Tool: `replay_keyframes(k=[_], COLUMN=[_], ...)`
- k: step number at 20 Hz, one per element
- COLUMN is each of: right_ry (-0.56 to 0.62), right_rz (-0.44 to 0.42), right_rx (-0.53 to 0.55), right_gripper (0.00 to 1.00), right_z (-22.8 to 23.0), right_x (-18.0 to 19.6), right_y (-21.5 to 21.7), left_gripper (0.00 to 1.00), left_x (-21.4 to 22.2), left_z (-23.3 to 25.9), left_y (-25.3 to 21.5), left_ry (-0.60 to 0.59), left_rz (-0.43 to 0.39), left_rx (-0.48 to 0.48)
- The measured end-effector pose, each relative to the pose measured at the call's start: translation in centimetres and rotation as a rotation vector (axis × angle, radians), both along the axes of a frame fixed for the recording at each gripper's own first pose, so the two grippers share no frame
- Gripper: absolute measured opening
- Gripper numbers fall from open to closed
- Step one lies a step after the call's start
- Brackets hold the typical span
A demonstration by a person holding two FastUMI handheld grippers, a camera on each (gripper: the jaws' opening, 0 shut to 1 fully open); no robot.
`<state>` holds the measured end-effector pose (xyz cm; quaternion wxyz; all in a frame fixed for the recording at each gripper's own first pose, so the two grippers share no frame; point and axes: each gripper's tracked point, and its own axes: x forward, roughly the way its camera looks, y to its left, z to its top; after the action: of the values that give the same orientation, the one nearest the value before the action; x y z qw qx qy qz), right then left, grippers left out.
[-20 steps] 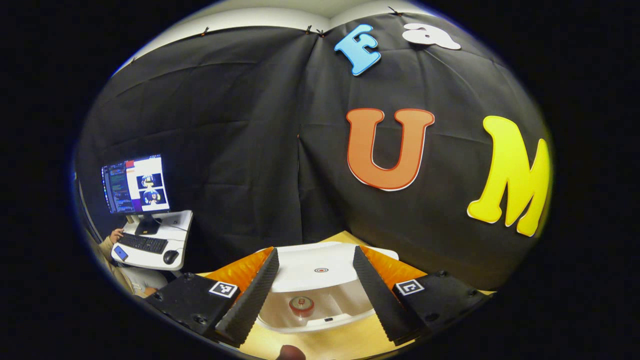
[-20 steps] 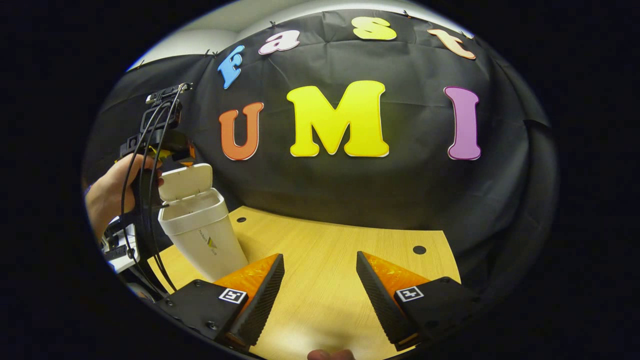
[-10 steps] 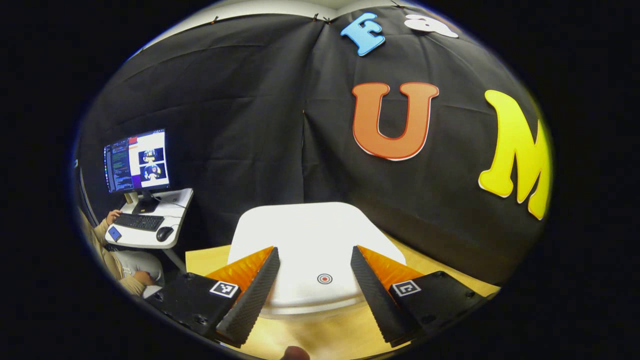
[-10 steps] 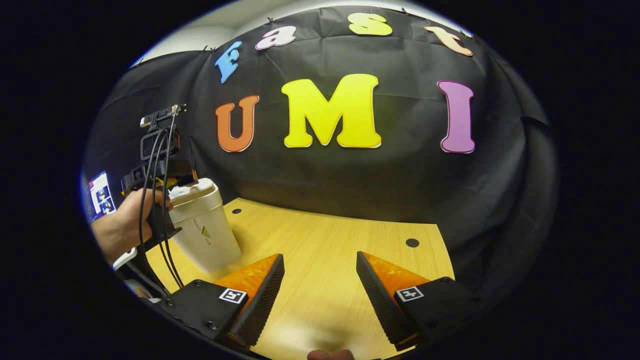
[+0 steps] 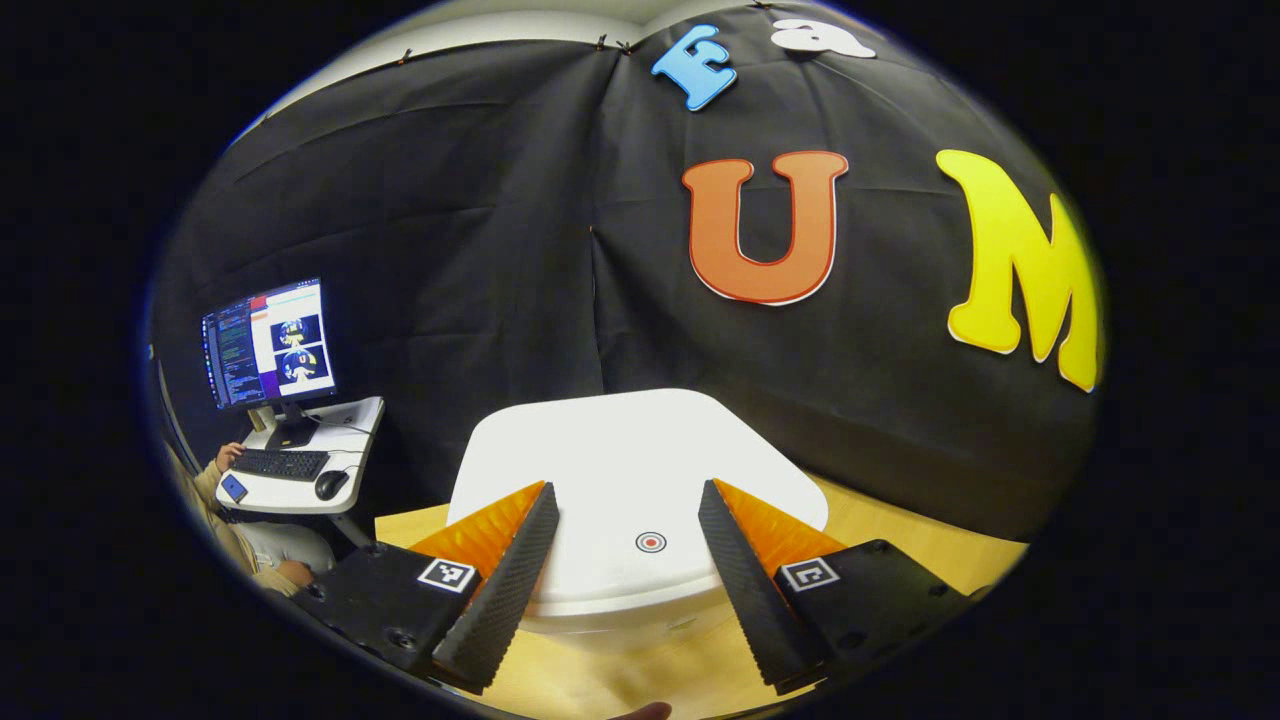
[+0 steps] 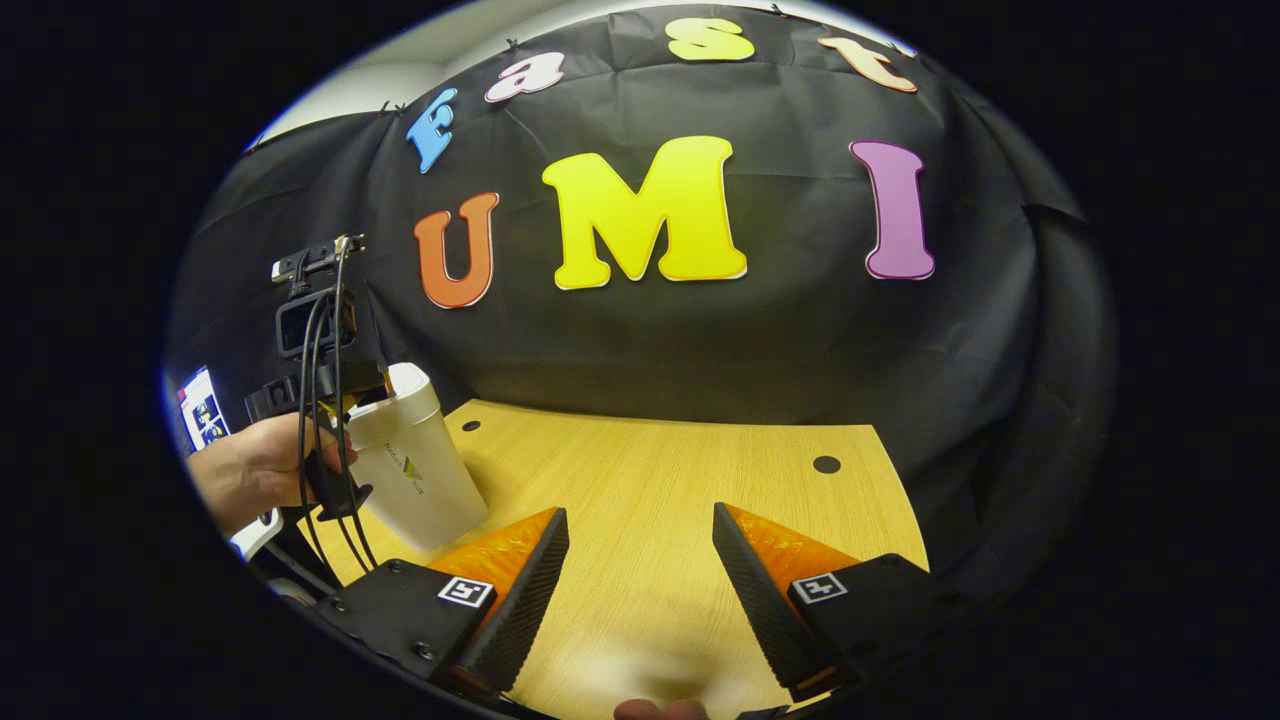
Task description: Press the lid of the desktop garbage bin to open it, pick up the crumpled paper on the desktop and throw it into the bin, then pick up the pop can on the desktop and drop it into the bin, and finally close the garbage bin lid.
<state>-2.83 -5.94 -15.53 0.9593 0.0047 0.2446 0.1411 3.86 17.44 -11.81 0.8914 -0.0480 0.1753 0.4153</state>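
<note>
Left gripper view: the left gripper [image 5: 625, 540] sits right over the white lid [image 5: 630, 470] of the garbage bin [image 5: 620, 610], jaws spread wide with nothing between them. Lid looks flat down on the bin, little red target mark facing up between the fingers.

Right gripper view: the right gripper [image 6: 640, 565] hangs over the bare wooden desktop [image 6: 680, 480], jaws spread too, holding nothing. Off to its left you can see the bin [image 6: 415, 470] standing near the desk's edge with the other gripper [image 6: 320, 390] on top of it and a hand [image 6: 245, 470] wrapped around that gripper.

Where the task stuff is: bin's at the left end of the desk, lid down. No crumpled paper or pop can lying on the stretch of desktop I can see, so my guess is both are already inside.

Step in hand: looks like the last one, closing the lid. I'd say it's pretty much seated, though I can't tell if it's latched.

Next move: probably one firm push straight down on the lid if it hasn't clicked, then lift the left gripper clear without knocking the bin, since it's light and close to the edge.

Background: monitor [image 5: 268, 345] and keyboard [image 5: 282, 463] on a side desk, someone sitting there.
</note>
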Motion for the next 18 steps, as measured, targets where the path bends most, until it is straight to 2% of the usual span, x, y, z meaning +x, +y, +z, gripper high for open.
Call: replay_keyframes(k=[1,3,4,6,9,12,14,18], right_ry=[0.000,-0.007,-0.007,-0.012,-0.030,-0.064,-0.104,-0.197], right_rz=[0.001,0.005,0.003,-0.015,-0.042,-0.076,-0.091,-0.099], right_rx=[0.000,-0.009,-0.014,-0.014,-0.021,-0.020,-0.020,-0.042], right_gripper=[0.90,0.92,0.90,0.92,0.93,0.92,0.92,0.92], right_z=[-0.1,0.1,-0.1,0.1,0.5,1.4,2.7,5.6], right_x=[0.0,0.0,0.1,0.3,0.4,1.0,1.2,1.4], right_y=[0.1,0.4,0.4,0.0,-0.3,-0.6,-0.1,1.1], left_gripper=[0.95,0.93,0.94,0.93,0.99,0.99,0.99,0.98], left_x=[0.1,0.2,0.3,1.1,1.3,1.9,2.2,1.5], left_z=[0.5,0.8,1.0,0.9,1.2,4.1,6.9,10.8], left_y=[0.3,0.2,0.5,0.4,-0.4,-2.2,-4.3,-8.4], left_ry=[0.001,-0.020,-0.023,-0.034,-0.024,-0.080,-0.140,-0.229], left_rz=[-0.010,-0.016,-0.019,-0.066,-0.130,-0.253,-0.376,-0.559], left_rx=[0.028,0.054,0.053,0.035,0.000,0.012,0.038,0.073])
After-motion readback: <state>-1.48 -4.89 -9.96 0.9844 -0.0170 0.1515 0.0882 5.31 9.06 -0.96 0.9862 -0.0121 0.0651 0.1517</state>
